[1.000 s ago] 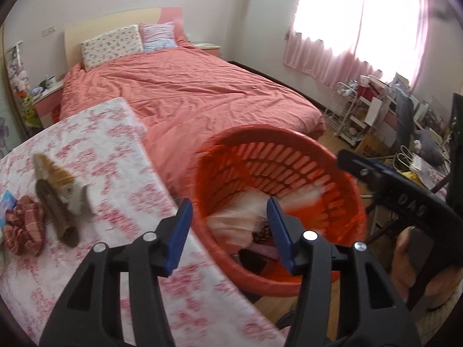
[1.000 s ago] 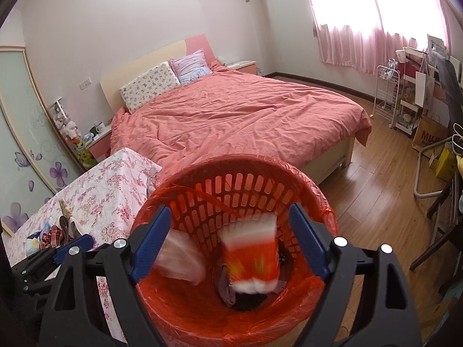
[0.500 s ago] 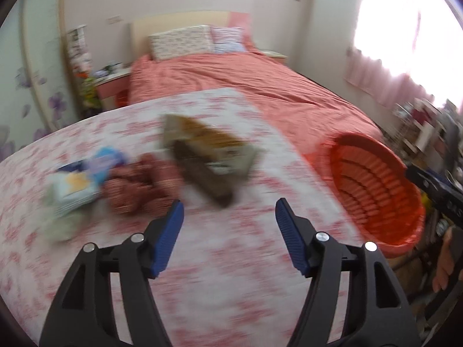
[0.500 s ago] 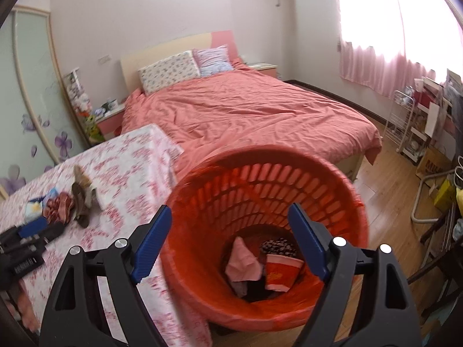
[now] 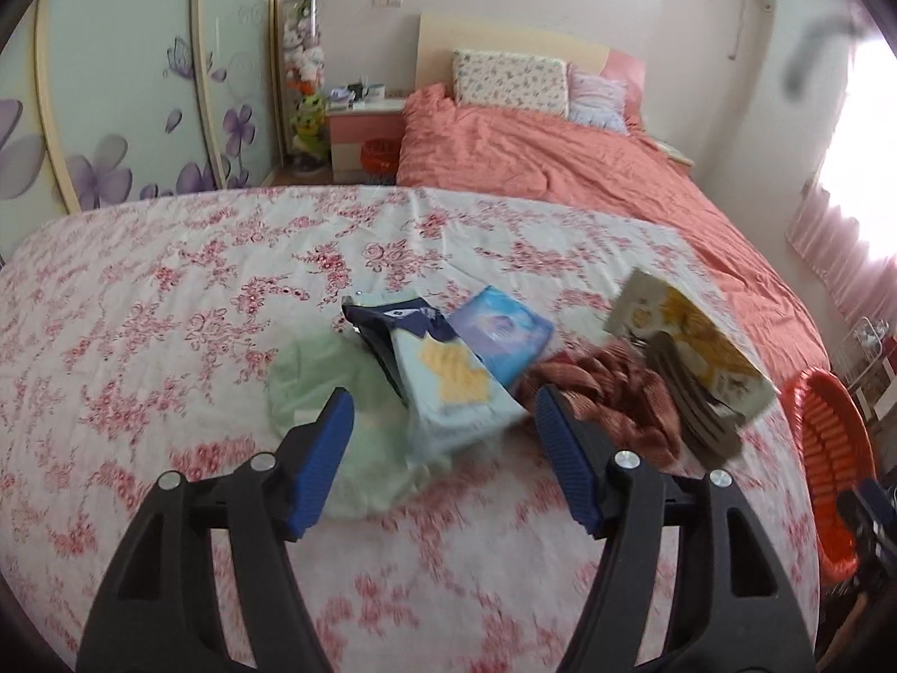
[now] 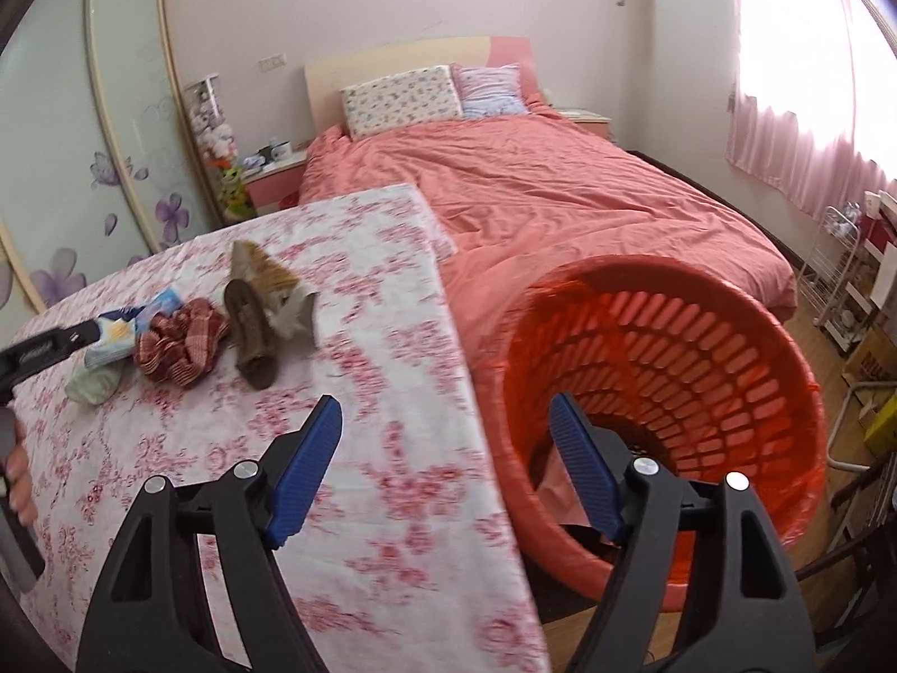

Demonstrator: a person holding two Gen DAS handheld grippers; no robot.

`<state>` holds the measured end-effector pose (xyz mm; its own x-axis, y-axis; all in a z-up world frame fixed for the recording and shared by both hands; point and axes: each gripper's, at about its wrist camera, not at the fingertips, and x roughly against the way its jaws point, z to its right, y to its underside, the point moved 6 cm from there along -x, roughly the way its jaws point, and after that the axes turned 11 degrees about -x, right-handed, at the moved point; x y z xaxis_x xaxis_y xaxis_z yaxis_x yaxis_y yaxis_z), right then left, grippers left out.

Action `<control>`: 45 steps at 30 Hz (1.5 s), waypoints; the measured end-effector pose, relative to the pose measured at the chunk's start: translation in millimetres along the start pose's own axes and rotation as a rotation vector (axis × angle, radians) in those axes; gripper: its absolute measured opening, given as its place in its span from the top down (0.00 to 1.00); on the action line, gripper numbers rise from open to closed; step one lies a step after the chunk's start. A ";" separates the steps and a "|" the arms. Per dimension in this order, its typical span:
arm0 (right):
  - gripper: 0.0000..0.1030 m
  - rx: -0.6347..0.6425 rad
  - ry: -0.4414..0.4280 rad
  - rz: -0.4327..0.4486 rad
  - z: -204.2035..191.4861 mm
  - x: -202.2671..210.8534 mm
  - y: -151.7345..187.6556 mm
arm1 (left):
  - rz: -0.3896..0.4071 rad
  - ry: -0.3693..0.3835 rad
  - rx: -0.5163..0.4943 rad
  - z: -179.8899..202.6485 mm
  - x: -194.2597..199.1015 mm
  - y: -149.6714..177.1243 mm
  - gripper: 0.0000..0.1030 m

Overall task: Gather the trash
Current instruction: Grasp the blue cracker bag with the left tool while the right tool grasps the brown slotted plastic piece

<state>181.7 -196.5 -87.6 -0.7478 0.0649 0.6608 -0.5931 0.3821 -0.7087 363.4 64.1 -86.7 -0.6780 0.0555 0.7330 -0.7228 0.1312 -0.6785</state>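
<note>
My left gripper [image 5: 443, 420] is open and empty, hovering just before a pile of trash on the floral-cloth table [image 5: 168, 291]: a pale green crumpled bag [image 5: 319, 376], a light blue snack packet [image 5: 448, 387], a blue wrapper [image 5: 502, 333], a red-brown striped cloth [image 5: 605, 392], a brown sock [image 5: 695, 409] and a yellow-white packet [image 5: 689, 342]. My right gripper [image 6: 445, 437] is open and empty above the table edge, beside the orange basket [image 6: 701, 336]. The same pile [image 6: 185, 336] shows in the right wrist view.
A bed with a salmon cover [image 6: 560, 190] lies behind the table and basket. A wardrobe with flower doors [image 5: 112, 84] stands at the left, a nightstand [image 5: 364, 129] beside it. A wire rack [image 6: 841, 280] and wooden floor are at the right.
My left gripper swung left from over the basket to the trash pile on the table. My right gripper shifted left from above the basket to the table edge. Dropped items now lie inside the basket.
</note>
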 end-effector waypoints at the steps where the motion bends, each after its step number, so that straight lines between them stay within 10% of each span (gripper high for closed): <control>1: 0.27 0.005 -0.002 -0.004 -4.3 -1.5 0.8 | -0.017 0.000 0.000 -1.3 -7.5 -1.7 0.39; 6: 0.29 0.017 -0.015 -0.020 -19.5 -8.7 3.9 | -0.077 0.056 0.018 -1.6 -37.5 -3.0 0.80; 11: 0.36 0.033 -0.064 -0.065 -44.4 -22.1 10.0 | -0.030 0.109 0.010 -0.3 -17.7 4.2 0.89; 29: 0.41 0.077 -0.061 -0.148 -107.9 -75.5 6.8 | -0.061 0.201 -0.056 -34.3 50.5 89.9 0.89; 34: 0.67 0.101 -0.056 -0.174 -108.5 -77.3 10.8 | -0.091 0.203 -0.027 -45.9 44.8 100.3 0.87; 45: 0.69 0.091 -0.117 -0.225 -83.5 -27.2 44.0 | -0.094 0.148 0.021 -49.3 33.1 94.4 0.54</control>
<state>200.9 -104.5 -116.2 -0.6205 -0.1215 0.7747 -0.7687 0.2898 -0.5702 279.3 127.2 -124.1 -0.5814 0.1889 0.7914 -0.7857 0.1226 -0.6064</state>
